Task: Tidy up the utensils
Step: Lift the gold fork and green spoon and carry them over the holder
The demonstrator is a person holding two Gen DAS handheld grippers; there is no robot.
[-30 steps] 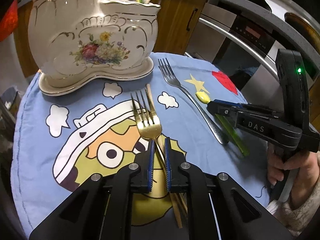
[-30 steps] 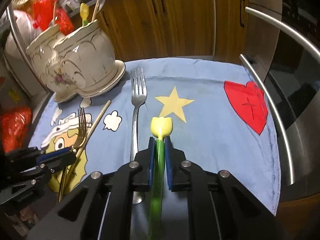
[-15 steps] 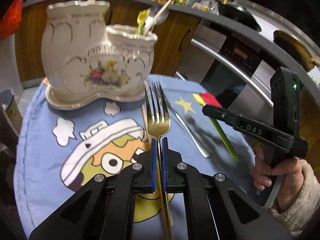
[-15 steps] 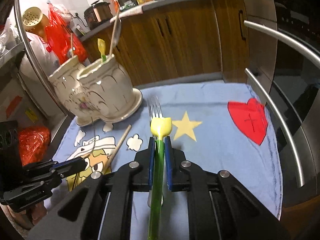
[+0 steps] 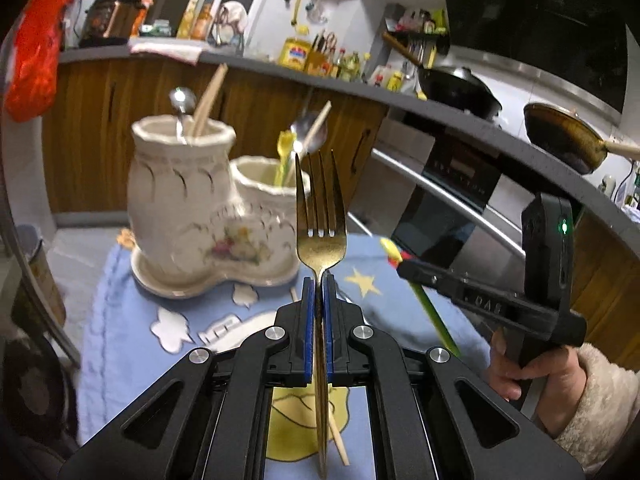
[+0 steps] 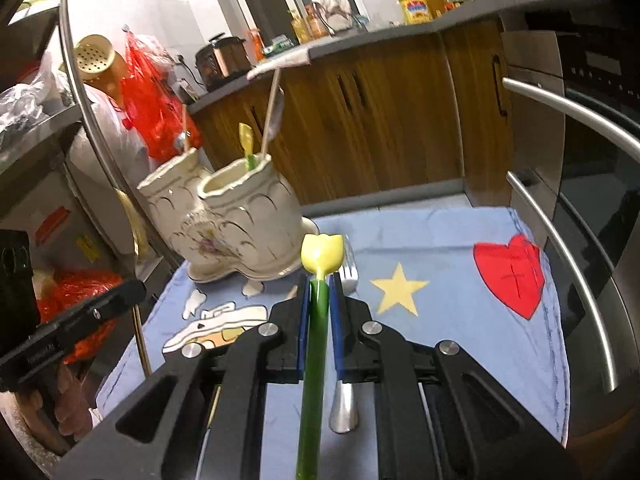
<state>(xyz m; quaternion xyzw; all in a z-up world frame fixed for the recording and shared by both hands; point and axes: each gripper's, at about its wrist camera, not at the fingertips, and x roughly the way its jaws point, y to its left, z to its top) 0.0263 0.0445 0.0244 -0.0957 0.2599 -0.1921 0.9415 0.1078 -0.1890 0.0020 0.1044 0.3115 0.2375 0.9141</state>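
Observation:
My left gripper (image 5: 319, 284) is shut on a gold fork (image 5: 320, 216), held tines up above the blue cloth (image 5: 120, 320), in front of the white two-pocket ceramic holder (image 5: 192, 208). My right gripper (image 6: 319, 284) is shut on a green-handled utensil with a yellow tulip head (image 6: 322, 256), lifted off the cloth, to the right of the holder (image 6: 240, 220). The holder has spoons, chopsticks and a similar yellow-green utensil (image 6: 247, 144) in it. A silver fork (image 6: 345, 400) and a wooden chopstick (image 5: 338, 436) lie on the cloth. The right gripper also shows in the left wrist view (image 5: 404, 268).
The cloth-covered table (image 6: 500, 352) stands next to an oven with steel handle bars (image 6: 560, 248) on the right. Wooden cabinets (image 6: 380, 120) are behind. A red bag (image 6: 148, 92) and a metal rack (image 6: 80, 80) are on the left.
Both grippers have risen from the cloth, lifting the gold fork and the green utensil with them. Both views have tilted up towards the holder and the kitchen counter.

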